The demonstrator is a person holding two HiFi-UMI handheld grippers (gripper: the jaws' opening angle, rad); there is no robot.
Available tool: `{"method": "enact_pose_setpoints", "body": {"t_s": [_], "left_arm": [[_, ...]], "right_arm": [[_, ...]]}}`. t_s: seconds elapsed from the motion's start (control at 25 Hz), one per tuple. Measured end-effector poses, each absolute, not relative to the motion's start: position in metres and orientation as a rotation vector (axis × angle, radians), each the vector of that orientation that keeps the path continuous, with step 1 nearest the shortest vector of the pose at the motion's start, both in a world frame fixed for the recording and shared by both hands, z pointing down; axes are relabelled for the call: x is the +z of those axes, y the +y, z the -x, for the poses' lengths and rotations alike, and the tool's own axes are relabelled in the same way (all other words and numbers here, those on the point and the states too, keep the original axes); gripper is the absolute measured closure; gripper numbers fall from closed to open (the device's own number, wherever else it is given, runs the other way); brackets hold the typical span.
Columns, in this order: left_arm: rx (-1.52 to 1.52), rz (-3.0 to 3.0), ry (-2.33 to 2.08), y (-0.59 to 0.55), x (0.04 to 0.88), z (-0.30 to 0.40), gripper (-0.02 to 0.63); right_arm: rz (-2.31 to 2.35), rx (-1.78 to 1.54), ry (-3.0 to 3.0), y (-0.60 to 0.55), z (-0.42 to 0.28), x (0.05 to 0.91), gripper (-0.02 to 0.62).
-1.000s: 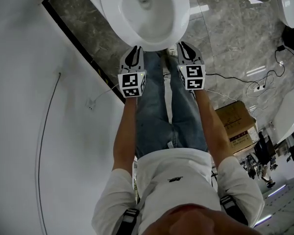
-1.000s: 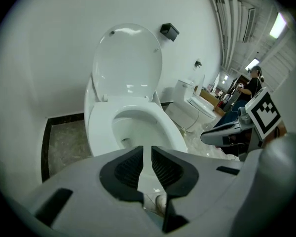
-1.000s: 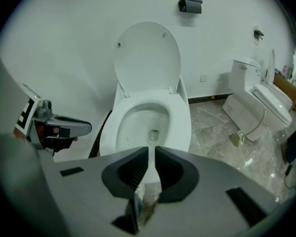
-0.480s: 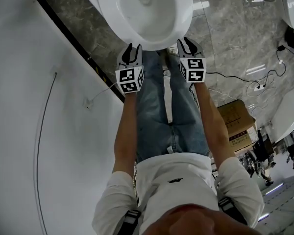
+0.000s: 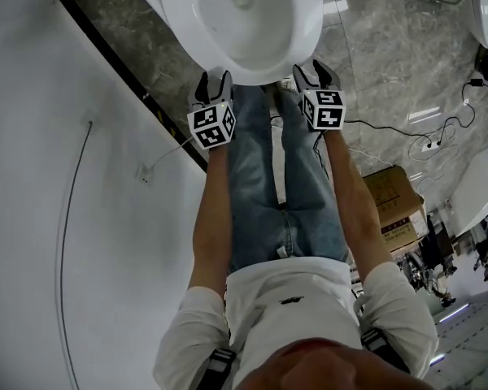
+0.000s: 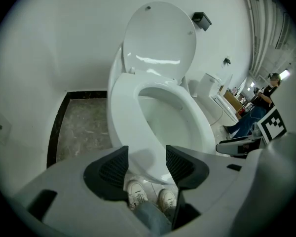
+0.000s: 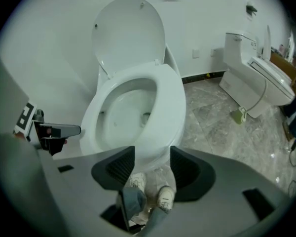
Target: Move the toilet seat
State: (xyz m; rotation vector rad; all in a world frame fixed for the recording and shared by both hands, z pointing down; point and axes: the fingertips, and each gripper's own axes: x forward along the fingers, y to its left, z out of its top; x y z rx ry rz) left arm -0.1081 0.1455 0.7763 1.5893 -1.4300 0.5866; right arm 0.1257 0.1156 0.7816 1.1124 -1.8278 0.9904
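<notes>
The toilet seat [image 7: 170, 107] lies flat on the bowl [image 7: 121, 110], seemingly yet to be moved, while the left gripper [image 6: 147, 164] and right gripper [image 7: 152, 164] hover at its near edge, jaws opening, holding nothing.

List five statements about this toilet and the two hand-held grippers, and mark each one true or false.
1. The toilet lid stands raised. True.
2. The toilet seat is lifted against the lid. False: it lies down on the bowl.
3. The left hand-held gripper clamps the seat's front rim. False: its jaws are opening and the pads do not press on the rim.
4. The right hand-held gripper holds a cloth. False: its jaws are opening and grip nothing.
5. A second toilet stands nearby. True.
</notes>
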Motion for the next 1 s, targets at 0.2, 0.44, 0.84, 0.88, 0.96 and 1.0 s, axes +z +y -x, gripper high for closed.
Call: {"method": "enact_pose_setpoints", "body": {"t_s": [0.2, 0.44, 0.84, 0.88, 0.96, 1.0], "left_arm": [[0.556, -1.54, -1.395, 0.152, 0.79, 0.108, 0.344], [0.517, -1.512, -1.365, 0.153, 0.801, 0.101, 0.313], [0.505, -1.489, -1.352, 0.149, 0.81, 0.098, 0.299], [0.498, -1.491, -1.343, 0.149, 0.811, 0.097, 0.298], [0.484, -1.498, -1.321, 0.148, 0.811, 0.096, 0.298], [0.482, -1.504, -1.313, 0.148, 0.811, 0.095, 0.298]], "right_arm": [[-1.098, 1.065, -1.821, 0.115, -0.124, 0.794, 0.348], [-1.167, 1.297, -1.835, 0.11, -0.122, 0.804, 0.311], [-1.152, 1.402, -1.836, 0.109, -0.116, 0.811, 0.305], [-1.145, 1.407, -1.838, 0.109, -0.115, 0.811, 0.307], [-1.138, 1.428, -1.836, 0.109, -0.115, 0.812, 0.307], [-1.138, 1.436, -1.833, 0.109, -0.115, 0.811, 0.307]]}}
